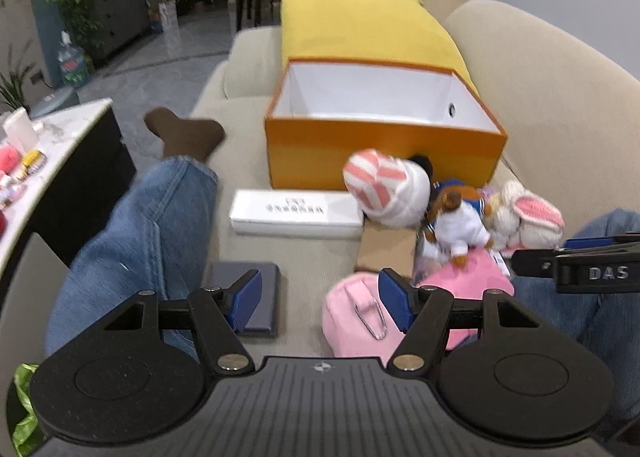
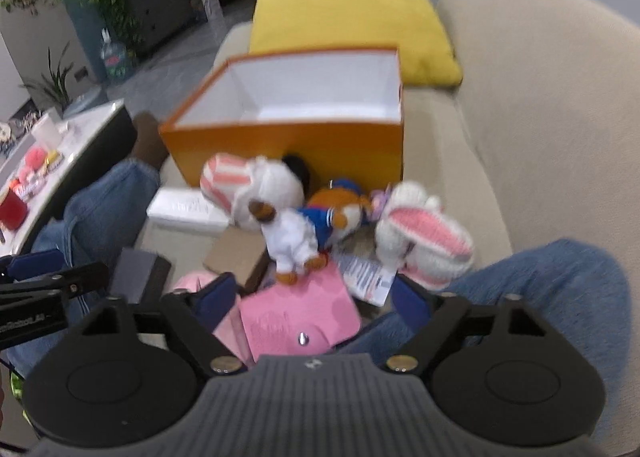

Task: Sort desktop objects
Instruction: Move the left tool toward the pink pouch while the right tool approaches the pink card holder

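At the far left a marble-topped table (image 1: 60, 125) carries small pink and yellow items, too blurred to name. Next to it the person's left leg (image 1: 132, 237) in jeans stretches along the beige sofa (image 1: 540, 97), ending in a brown sock (image 1: 188, 133). Just right of the knee a dark blue notebook (image 1: 262, 299) lies flat on the cushion, partly behind the left gripper (image 1: 320, 303), whose jaws stand wide apart with nothing between them — one blue pad (image 1: 246, 305) over the notebook, the other over the pink pouch (image 1: 356, 321), which bears a metal clip. Beyond the notebook lies a long white box (image 1: 296, 213), and behind that an open orange box (image 1: 380, 129) with a white inside, backed by a yellow cushion (image 1: 360, 29). In front of the orange box the toys are heaped together: a white plush with a pink-striped hat (image 1: 388, 189), a brown bear in white and blue (image 1: 456, 221) standing on the pink pouch's flap, then a white rabbit with pink ears (image 1: 528, 217) furthest right, with a brown card (image 1: 388, 249) and a printed slip (image 2: 366, 273) beneath them. The right gripper (image 2: 316, 305) hovers over the pink flap (image 2: 298, 309), jaws likewise spread and empty, beside the right leg (image 2: 540, 289).
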`<state>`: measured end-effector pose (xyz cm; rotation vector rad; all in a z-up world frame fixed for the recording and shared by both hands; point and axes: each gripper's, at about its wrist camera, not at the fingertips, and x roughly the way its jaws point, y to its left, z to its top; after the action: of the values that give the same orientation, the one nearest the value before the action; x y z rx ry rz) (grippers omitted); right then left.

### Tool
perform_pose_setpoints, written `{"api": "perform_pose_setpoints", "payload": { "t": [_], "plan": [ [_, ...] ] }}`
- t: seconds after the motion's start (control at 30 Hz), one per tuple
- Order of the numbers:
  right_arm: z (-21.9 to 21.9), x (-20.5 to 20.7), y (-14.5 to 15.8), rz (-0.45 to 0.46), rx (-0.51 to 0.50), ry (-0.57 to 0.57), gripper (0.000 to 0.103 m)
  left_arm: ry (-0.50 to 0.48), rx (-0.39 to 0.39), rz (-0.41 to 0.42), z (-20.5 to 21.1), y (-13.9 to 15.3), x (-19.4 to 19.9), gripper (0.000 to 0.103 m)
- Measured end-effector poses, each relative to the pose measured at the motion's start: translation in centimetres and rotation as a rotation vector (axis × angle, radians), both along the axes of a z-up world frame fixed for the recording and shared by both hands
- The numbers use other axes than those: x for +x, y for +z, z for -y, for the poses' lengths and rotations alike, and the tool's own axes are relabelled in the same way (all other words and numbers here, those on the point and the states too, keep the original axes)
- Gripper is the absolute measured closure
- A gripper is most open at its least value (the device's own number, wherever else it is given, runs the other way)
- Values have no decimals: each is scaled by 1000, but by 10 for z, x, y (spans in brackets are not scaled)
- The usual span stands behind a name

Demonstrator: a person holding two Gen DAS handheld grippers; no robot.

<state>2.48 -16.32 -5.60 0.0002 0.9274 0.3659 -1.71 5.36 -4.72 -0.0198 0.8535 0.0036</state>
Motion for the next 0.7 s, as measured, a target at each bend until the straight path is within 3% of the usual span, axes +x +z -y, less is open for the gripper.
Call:
{"api": "perform_pose_setpoints", "payload": {
  "t": [0.13,0.3,0.47,0.57,0.7],
  "plan": [
    [-9,7,-21,-69,-24,54,32,-50,-46,-52,0,-23,9,27],
    [-21,21,-38,-124,-65,125,32,-173,-32,-90,4,-43,31,27],
    [-27,45,-48,-156,-163,193,30,-344,48,-136,9,-57,57,27],
    [-29,63,-56,-223,-185,244,30,-470,70,-190,13,-68,70,27],
    [-29,83,-70,-332,-188,283,30,-546,98,-278,14,-86,93,27]
  ]
}}
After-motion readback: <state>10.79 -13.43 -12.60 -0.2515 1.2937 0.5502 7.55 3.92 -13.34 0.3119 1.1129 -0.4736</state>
